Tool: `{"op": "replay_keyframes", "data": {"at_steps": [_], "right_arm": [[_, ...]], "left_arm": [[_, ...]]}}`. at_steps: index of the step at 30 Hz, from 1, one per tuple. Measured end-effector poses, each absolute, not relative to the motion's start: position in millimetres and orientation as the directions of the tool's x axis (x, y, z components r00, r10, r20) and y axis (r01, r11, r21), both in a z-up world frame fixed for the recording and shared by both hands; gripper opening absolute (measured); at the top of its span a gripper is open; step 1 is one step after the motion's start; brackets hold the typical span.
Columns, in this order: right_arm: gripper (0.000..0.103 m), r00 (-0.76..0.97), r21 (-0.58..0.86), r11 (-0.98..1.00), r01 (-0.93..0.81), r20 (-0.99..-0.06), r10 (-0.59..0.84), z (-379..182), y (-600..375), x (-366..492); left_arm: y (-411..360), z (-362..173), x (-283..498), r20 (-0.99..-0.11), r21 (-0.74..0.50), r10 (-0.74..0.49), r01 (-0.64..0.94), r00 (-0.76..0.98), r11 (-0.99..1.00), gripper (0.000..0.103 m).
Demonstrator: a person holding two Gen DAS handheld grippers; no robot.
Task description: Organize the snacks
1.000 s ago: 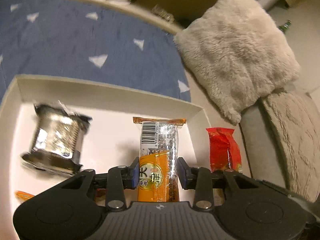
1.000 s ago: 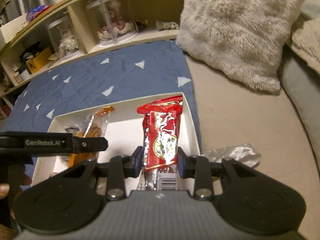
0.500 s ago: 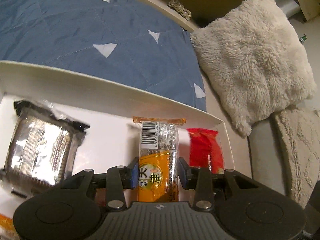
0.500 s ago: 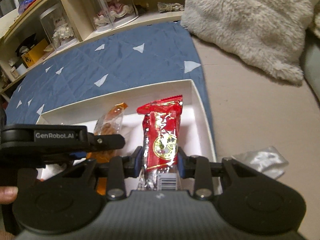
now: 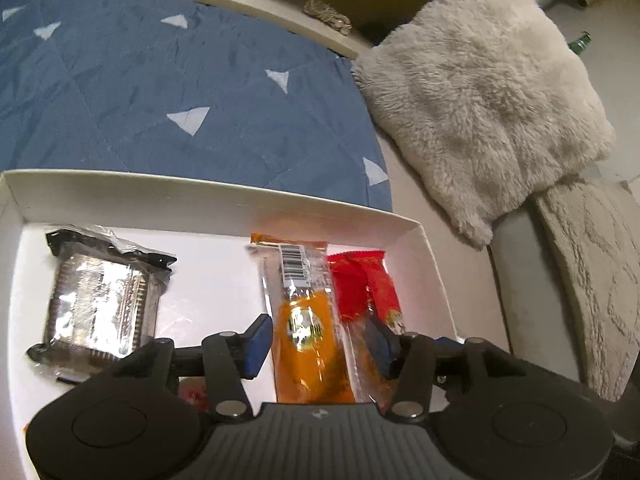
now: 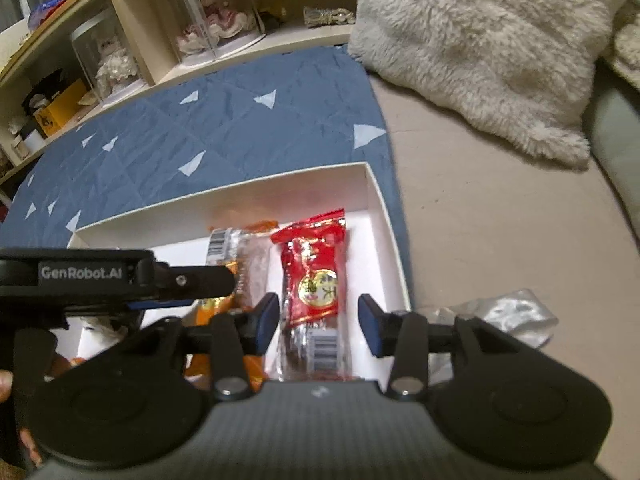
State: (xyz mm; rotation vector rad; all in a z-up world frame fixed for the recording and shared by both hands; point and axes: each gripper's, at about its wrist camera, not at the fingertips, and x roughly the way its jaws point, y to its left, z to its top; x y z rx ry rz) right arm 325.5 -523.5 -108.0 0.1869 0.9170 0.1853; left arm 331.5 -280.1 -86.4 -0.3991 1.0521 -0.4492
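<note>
Both grippers, left gripper (image 5: 318, 340) and right gripper (image 6: 318, 322), we find opening, pads clear of the orange snack (image 5: 310, 332) and red snack (image 6: 314, 276), evidently releasing them side by side into the white box (image 5: 208, 204).

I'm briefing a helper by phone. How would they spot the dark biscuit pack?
Find the white box on the blue quilt. Inside, at its left end, lies the dark biscuit pack: squat, clear-wrapped, unlike the long orange bar and red bar.
</note>
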Motion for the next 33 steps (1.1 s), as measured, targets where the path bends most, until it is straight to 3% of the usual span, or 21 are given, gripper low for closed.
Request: {"op": "replay_keyframes", "data": {"at_steps": [17,20,22,27,33], "right_arm": [[0.057,0.636,0.215,0.974,-0.074,-0.742,0.212,-60.1,-516.7,266.6],[0.06,0.642,0.205,0.977,-0.065,-0.741,0.198,-52.4,-511.6,255.1],[0.068,0.649,0.204,0.977,-0.054,-0.737,0.19,-47.7,-509.5,247.7],[0.084,0.663,0.196,0.981,-0.007,-0.733,0.151,-32.6,-499.6,229.2],[0.096,0.677,0.201,0.978,0.051,-0.727,0.114,-18.4,-493.4,213.5]], "left_arm": [[-249.0,-35.3,282.0,-0.746,-0.448,-0.498,0.221,0.441,0.866,0.055],[-238.6,-26.8,274.1,-0.747,-0.43,-0.483,0.222,0.457,0.875,0.066],[-230.5,-19.9,268.7,-0.747,-0.416,-0.468,0.217,0.473,0.883,0.085],[-208.9,-2.1,257.2,-0.75,-0.367,-0.427,0.221,0.504,0.904,0.102],[-182.9,23.5,241.3,-0.735,-0.288,-0.372,0.236,0.566,0.928,0.103]]}}
